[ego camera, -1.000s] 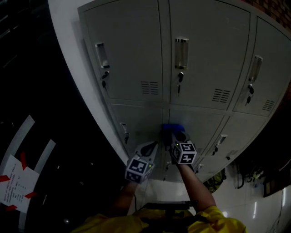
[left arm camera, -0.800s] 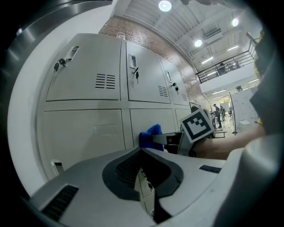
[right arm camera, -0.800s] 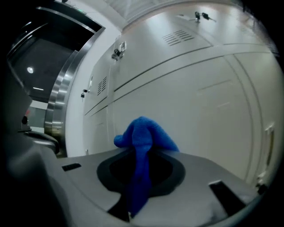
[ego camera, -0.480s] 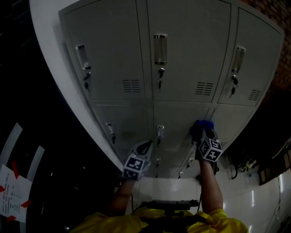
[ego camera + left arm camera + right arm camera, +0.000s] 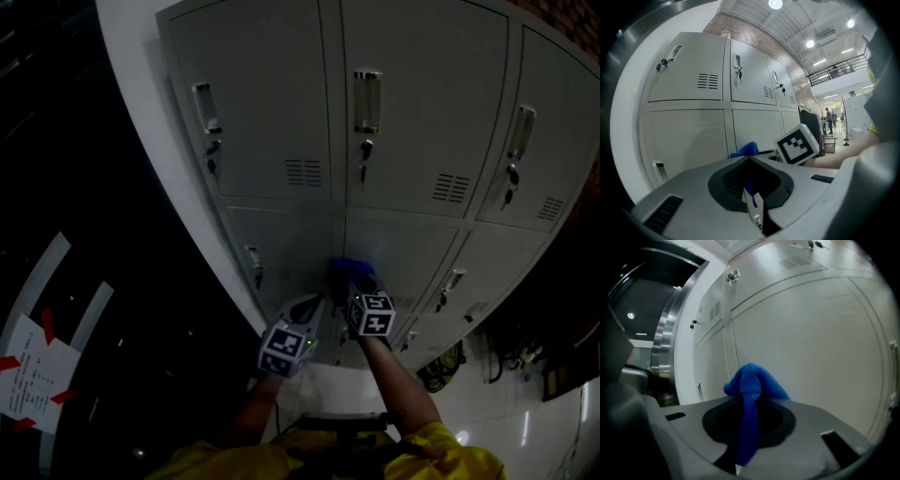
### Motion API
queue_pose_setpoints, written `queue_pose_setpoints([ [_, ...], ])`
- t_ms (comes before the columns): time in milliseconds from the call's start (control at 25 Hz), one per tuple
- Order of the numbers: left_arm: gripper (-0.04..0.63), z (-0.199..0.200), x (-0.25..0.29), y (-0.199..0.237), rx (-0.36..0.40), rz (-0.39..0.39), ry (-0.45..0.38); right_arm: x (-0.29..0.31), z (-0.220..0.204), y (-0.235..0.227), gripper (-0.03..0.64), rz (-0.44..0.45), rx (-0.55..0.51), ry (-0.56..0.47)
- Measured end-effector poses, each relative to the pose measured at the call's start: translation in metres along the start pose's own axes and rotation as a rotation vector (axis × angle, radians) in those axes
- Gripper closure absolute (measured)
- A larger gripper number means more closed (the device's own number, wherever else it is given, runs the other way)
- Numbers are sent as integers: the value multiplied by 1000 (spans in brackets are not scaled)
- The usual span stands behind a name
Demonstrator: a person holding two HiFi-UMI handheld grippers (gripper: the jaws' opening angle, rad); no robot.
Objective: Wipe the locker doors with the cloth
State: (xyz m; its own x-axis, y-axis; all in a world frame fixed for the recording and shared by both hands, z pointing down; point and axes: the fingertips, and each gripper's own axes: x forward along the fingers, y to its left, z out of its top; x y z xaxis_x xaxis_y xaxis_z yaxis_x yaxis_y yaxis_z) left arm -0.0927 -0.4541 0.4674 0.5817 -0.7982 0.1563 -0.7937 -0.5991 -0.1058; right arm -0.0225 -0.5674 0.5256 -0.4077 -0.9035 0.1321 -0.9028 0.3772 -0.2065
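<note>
Grey locker doors fill the head view in rows. My right gripper is shut on a blue cloth, and the cloth is pressed against the middle door of the second row. In the right gripper view the cloth bulges out past the jaws of the right gripper, close to the door face. My left gripper hangs just left of it, jaws together and holding nothing, near the same door. The left gripper view shows its own tip, the cloth and the right gripper's marker cube.
Each upper door has a metal handle with a key below it and a vent slot. A white frame borders the lockers at the left. A paper sign with red arrows lies on the dark floor. Cables sit at the lower right.
The right gripper swept the cloth right to the neighbouring door, then came back left onto the middle door. The left gripper has stayed where it was.
</note>
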Motion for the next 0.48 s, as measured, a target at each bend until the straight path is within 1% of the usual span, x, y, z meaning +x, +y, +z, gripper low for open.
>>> queue_pose_setpoints([
  [120, 598, -4, -10, 7, -3, 19, 13, 6, -3, -2, 552, -23, -18, 2],
  [200, 598, -6, -9, 10, -7, 24, 16, -8, -1, -22, 552, -65, -30, -12],
  [280, 598, -6, -3, 7, -10, 14, 14, -31, 1, -63, 552, -141, -6, -30],
  [440, 598, -6, 12, -7, -2, -31, -3, -102, 9, -177, 552, -368, 51, -79],
  [480, 598, -7, 15, -11, -3, -40, -1, -116, 12, -198, 552, -405, 62, -89],
])
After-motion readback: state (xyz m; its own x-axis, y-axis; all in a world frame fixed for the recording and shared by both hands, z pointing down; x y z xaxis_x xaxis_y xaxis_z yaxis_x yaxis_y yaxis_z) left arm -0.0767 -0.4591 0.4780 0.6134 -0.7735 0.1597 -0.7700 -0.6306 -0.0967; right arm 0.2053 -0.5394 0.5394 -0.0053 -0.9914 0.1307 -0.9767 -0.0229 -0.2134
